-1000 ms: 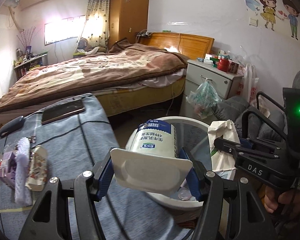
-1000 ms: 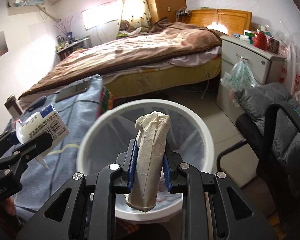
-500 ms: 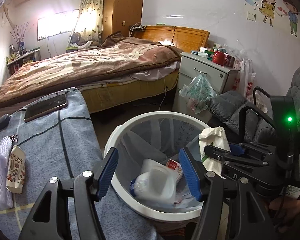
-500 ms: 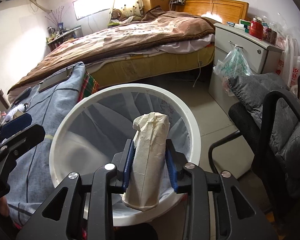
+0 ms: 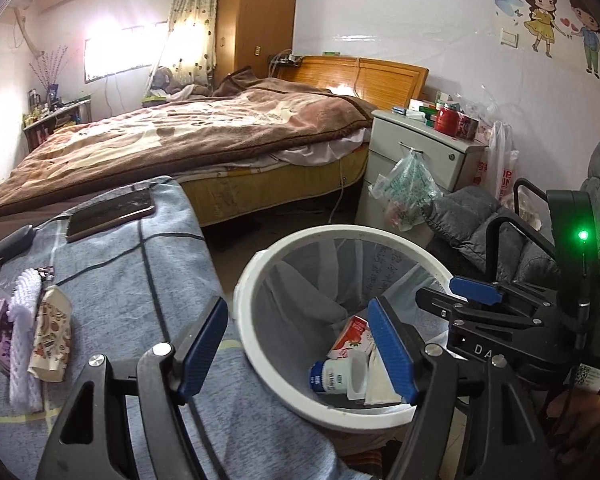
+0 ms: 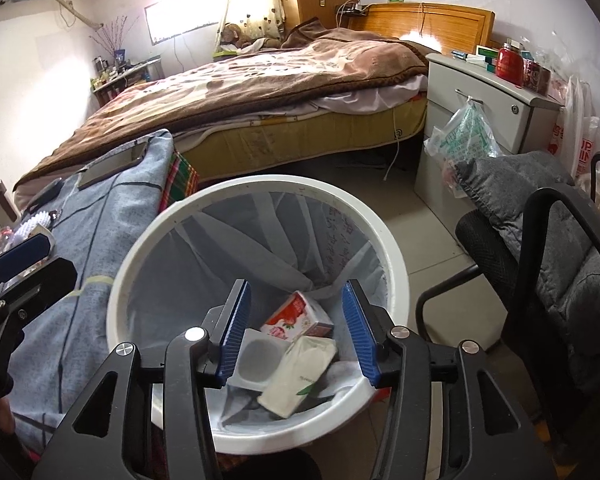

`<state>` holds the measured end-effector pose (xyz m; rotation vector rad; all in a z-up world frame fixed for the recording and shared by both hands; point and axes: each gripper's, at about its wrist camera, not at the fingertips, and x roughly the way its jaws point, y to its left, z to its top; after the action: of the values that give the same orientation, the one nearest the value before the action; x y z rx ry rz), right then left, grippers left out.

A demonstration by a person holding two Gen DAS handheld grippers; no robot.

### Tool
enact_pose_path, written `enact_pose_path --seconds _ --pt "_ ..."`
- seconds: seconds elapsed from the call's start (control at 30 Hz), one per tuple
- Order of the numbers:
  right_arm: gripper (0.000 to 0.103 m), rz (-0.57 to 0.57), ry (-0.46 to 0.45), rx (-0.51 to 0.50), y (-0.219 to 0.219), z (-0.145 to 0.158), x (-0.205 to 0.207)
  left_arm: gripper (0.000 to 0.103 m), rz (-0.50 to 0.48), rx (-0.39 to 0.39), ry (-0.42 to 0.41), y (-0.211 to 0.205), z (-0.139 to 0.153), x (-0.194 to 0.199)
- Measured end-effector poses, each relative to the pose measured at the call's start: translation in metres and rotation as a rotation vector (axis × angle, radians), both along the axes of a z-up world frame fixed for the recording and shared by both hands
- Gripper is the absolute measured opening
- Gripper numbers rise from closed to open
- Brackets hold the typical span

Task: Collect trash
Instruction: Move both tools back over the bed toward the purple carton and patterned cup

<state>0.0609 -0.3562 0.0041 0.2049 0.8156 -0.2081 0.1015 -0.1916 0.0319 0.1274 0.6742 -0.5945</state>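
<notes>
Both grippers hung over the white bin (image 6: 394, 256). Left gripper (image 5: 300, 350) and right gripper (image 6: 296, 330): jaws just widened, released, nothing between. Paper carton (image 6: 298, 376), cup (image 5: 332, 376), red box (image 6: 296, 316) lay inside bin.

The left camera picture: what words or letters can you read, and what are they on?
"DA": right gripper body, the rest hidden.
"UP": white plastic bag, only partly readable.
Writing on the bin liner: too faint to read.
Blue print on the yogurt cup in the bin: too small.
QR sticker: unreadable.
</notes>
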Motion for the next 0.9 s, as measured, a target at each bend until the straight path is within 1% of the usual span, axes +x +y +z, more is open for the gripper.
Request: enact_pose_path --seconds 0.4,0.5,0.63,0.77,0.9 --pt "0.05 0.031 -0.036 -0.004 0.024 0.01 -0.001 0.075 0.082 -0.006 -0.028 0.043 0.006 -0.006" --pt "0.05 0.05 -0.046 -0.005 0.034 0.013 0.001 0.075 0.105 -0.015 -0.024 0.057 0.006 -0.006" --pt "0.05 0.083 -0.056 -0.003 0.047 0.014 0.004 0.075 0.158 -0.019 -0.032 0.081 0.006 -0.006" --pt "0.05 0.116 -0.059 0.006 0.062 0.014 0.008 0.075 0.213 -0.034 -0.025 0.108 0.005 -0.003" --pt "0.05 0.154 -0.063 0.009 0.08 0.015 0.014 0.075 0.284 -0.032 -0.02 0.138 0.001 0.0"
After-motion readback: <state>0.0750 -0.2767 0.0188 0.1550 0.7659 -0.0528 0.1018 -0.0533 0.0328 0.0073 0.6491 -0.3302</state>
